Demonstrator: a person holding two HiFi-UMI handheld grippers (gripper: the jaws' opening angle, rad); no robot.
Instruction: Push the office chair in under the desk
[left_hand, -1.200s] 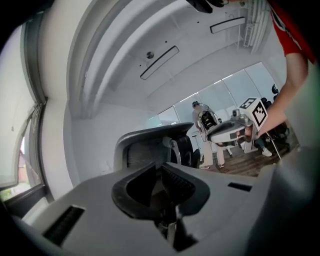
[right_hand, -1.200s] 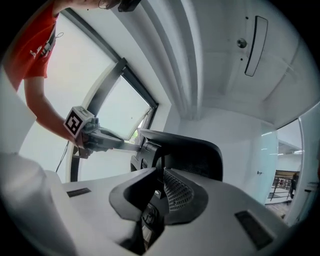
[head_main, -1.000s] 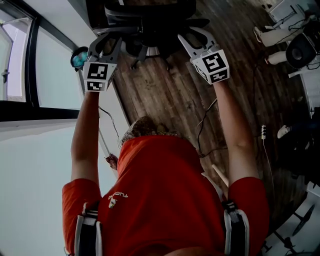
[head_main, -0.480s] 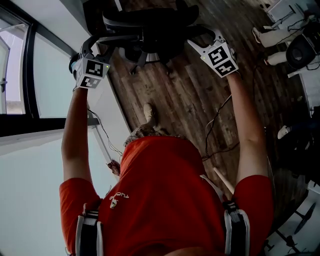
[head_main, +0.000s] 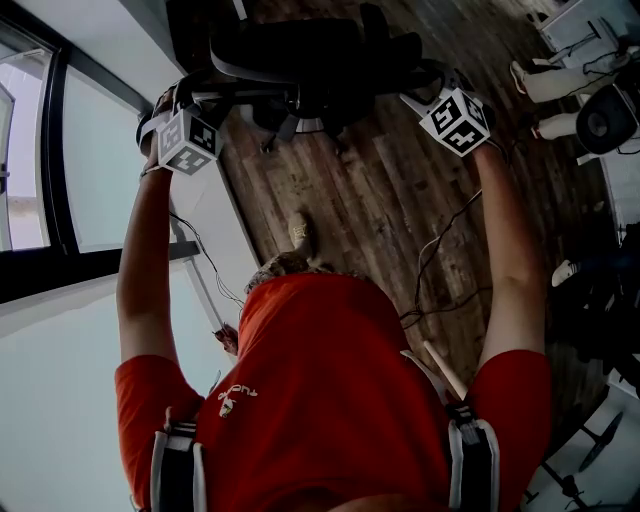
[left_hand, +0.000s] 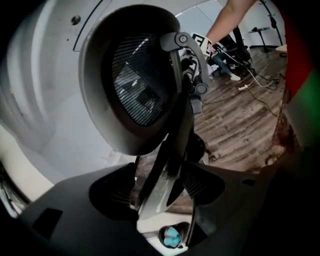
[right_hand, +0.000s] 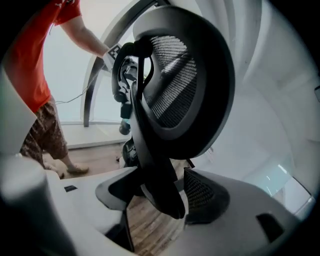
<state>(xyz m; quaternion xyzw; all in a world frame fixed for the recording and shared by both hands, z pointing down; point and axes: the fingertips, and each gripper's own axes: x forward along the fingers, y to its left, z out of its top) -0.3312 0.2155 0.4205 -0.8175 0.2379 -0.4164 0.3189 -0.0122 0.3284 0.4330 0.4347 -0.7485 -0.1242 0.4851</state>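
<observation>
Release stage of push: opening left claw (left_hand: 163, 192) and opening right claw (right_hand: 156, 195) astride frame of black mesh-backed office chair (head_main: 295, 50), neither gripping; tucking under table unconfirmed.

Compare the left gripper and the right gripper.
The left gripper is at the office chair's edge by the window, the right gripper at its edge over the wooden floor. A pale strut stands between the left gripper's jaws, a dark frame edge between the right gripper's. Both grippers' jaws are opening.
</observation>
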